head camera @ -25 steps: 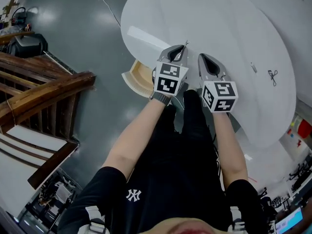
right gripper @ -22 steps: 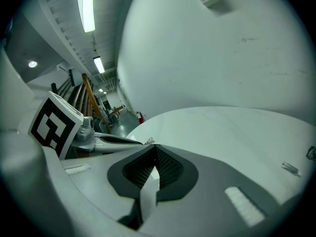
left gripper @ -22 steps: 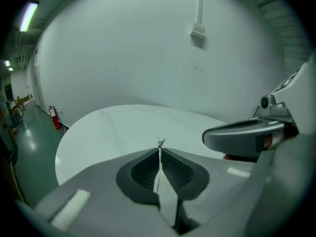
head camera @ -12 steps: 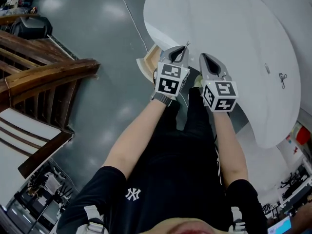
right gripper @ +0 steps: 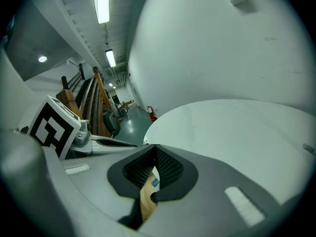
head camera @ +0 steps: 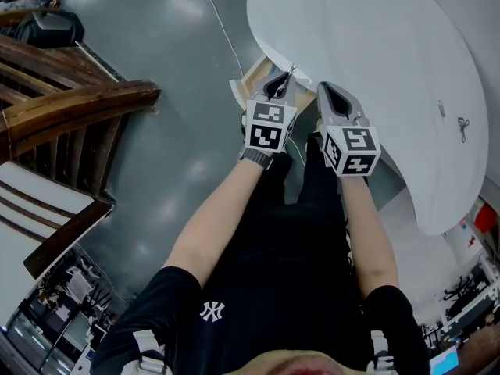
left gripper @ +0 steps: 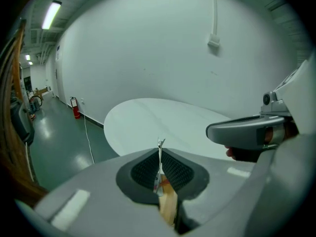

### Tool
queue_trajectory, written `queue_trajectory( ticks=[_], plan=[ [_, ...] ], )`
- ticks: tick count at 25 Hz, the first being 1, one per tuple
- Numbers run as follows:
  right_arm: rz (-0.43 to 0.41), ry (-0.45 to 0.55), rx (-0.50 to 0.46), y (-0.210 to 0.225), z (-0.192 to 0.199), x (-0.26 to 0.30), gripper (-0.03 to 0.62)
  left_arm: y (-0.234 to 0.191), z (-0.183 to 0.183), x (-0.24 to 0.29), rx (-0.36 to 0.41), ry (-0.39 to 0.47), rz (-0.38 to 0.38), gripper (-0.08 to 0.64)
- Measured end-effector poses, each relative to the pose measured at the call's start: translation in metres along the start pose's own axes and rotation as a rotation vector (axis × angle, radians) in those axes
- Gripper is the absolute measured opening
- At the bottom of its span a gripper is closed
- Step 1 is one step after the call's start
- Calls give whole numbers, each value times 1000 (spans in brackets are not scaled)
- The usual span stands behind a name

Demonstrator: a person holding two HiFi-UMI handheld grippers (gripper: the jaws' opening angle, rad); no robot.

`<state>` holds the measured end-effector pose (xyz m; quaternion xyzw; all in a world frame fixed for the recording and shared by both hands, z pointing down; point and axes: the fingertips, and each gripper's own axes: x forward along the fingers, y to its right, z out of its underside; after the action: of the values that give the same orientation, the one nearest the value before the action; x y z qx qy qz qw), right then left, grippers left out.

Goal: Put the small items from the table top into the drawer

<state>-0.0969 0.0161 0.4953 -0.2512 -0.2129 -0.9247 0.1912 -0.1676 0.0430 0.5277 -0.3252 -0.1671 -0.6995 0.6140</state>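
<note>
— The left gripper (head camera: 286, 78) is pressed together on a thin silvery item (left gripper: 160, 156), seen edge-on and too slim to identify.
— The right gripper (head camera: 326, 92) is closed on nothing. The drawer (head camera: 248, 84) stands open at the tabletop's (head camera: 375, 45) nine o'clock, half hidden under both. Scissors (head camera: 462, 128) lie near four o'clock.

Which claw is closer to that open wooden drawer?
Left. The left gripper, shut on a thin packet, hangs at the drawer's edge; the right gripper sits beside it, on the side away from the drawer.
</note>
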Motion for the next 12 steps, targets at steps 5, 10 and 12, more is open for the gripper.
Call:
queue_trajectory(
  ticks=[5,10,12],
  plan=[
    [3,-6,4,-11,12,6,28,-14,26,-5,-39,-24,-21,17],
    [7,-11,11,-17,22,11,28,-33,54,-1,-91,-75,-56,17],
    [10,-9,14,-18,24,12,28,-39,62,4,-110,-95,-60,17]
  ],
)
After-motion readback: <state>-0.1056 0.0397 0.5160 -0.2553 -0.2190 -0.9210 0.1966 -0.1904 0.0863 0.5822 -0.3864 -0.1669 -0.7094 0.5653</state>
